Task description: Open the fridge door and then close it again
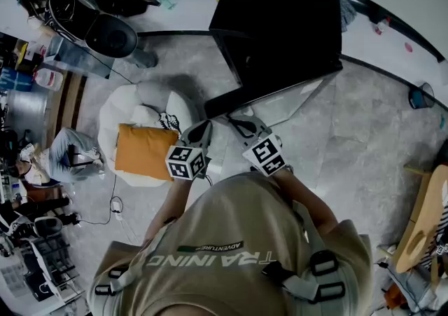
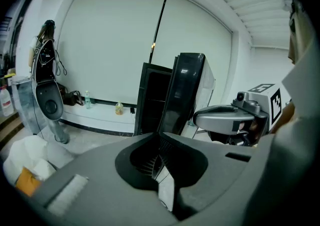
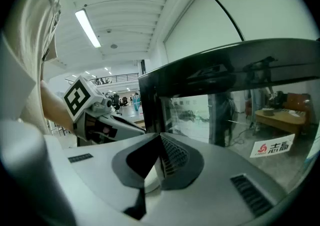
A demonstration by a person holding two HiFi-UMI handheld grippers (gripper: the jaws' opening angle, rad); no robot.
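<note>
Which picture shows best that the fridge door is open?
The left gripper view: the fridge door stands swung away from the fridge. The head view shows only its top edge from above; the right gripper view shows just its shiny front.

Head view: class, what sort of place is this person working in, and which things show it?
Probably a workshop or test space, not a home kitchen: a black fridge stands on a stone-tiled floor, with a beanbag and loose cables nearby.
</note>
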